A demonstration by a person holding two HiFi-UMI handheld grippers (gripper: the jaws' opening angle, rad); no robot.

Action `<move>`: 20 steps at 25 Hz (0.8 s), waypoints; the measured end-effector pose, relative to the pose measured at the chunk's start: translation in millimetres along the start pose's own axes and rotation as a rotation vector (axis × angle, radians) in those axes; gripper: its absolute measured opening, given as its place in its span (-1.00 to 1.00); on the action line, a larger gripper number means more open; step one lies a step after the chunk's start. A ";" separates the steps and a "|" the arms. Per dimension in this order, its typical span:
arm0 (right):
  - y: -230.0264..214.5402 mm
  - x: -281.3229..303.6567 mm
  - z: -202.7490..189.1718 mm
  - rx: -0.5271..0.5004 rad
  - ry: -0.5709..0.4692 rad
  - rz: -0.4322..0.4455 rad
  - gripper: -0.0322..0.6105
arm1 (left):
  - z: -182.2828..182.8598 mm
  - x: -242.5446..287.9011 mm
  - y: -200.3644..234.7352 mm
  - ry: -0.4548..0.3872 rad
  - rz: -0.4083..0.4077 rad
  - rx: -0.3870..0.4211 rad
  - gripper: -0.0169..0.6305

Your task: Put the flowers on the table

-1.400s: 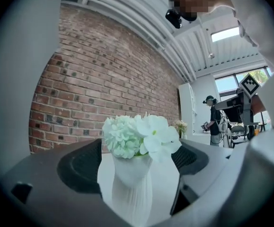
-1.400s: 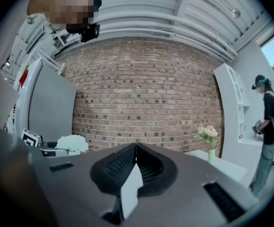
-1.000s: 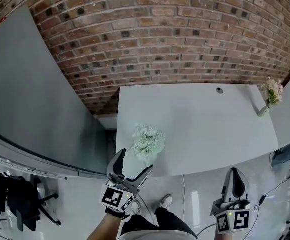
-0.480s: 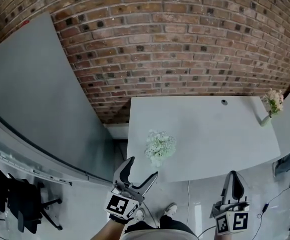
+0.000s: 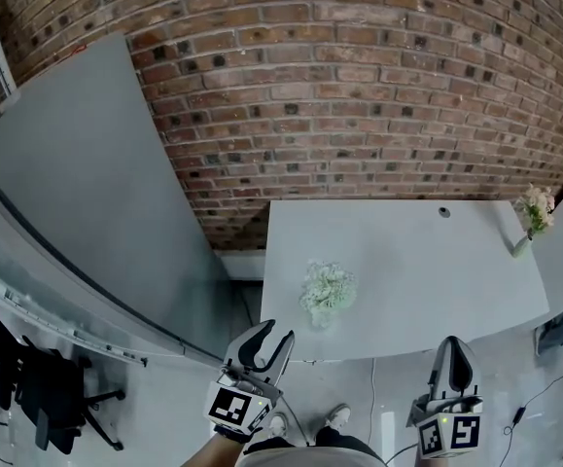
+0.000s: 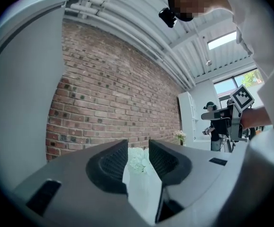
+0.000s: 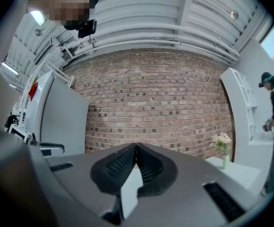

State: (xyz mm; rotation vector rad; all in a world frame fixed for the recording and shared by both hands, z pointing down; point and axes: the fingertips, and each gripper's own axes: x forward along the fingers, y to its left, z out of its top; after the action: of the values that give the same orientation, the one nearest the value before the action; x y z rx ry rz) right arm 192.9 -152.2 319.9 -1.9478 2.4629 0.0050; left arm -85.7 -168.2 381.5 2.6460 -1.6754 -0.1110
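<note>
**Head view:** Shows the flowers (image 5: 327, 290) lying loose on the grey counter (image 5: 427, 261), near its front edge and below a brick wall (image 5: 359, 95). Finds a small vase (image 5: 521, 247) of pale blooms standing well apart from them, at the far right corner. Places the left tongs (image 5: 273, 336) off the counter, short of its front left corner. Sets the right tongs (image 5: 455, 348) further right, also clear of the edge.

**Left gripper view:** Looks level across the counter through jaws narrowed but not meeting, having just been closing with nothing between them. Frames the flowers (image 6: 137, 160) beyond the gap, untouched.

**Right gripper view:** Catches the jaws pressed together and empty. Picks out the vase (image 7: 225, 161) off to the right, against the brick.

Reads as a job all but done, with the flowers down on the counter and both tongs free of them. Leaves, by appearances, nothing more than drawing the tongs away.
</note>
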 end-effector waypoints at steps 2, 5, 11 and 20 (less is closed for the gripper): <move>4.3 0.3 1.2 -0.001 -0.005 0.005 -0.85 | 0.6 -5.8 5.0 0.003 0.019 0.000 -0.64; 10.2 -1.9 1.4 -0.004 -0.004 0.010 -0.85 | 2.5 -14.9 6.7 0.000 0.029 -0.007 -0.73; 17.9 -7.9 2.1 -0.002 -0.005 0.010 -0.85 | 7.3 -28.7 8.6 -0.009 0.042 -0.021 -0.85; 21.2 -15.8 -1.9 0.004 0.001 0.011 -0.85 | 10.3 -35.8 10.8 0.003 0.057 -0.026 -0.92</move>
State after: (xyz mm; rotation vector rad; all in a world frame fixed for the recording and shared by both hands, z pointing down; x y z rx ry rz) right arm 175.9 -131.9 321.8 -1.9328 2.4721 -0.0008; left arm -111.3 -140.2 373.7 2.5754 -1.7345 -0.1272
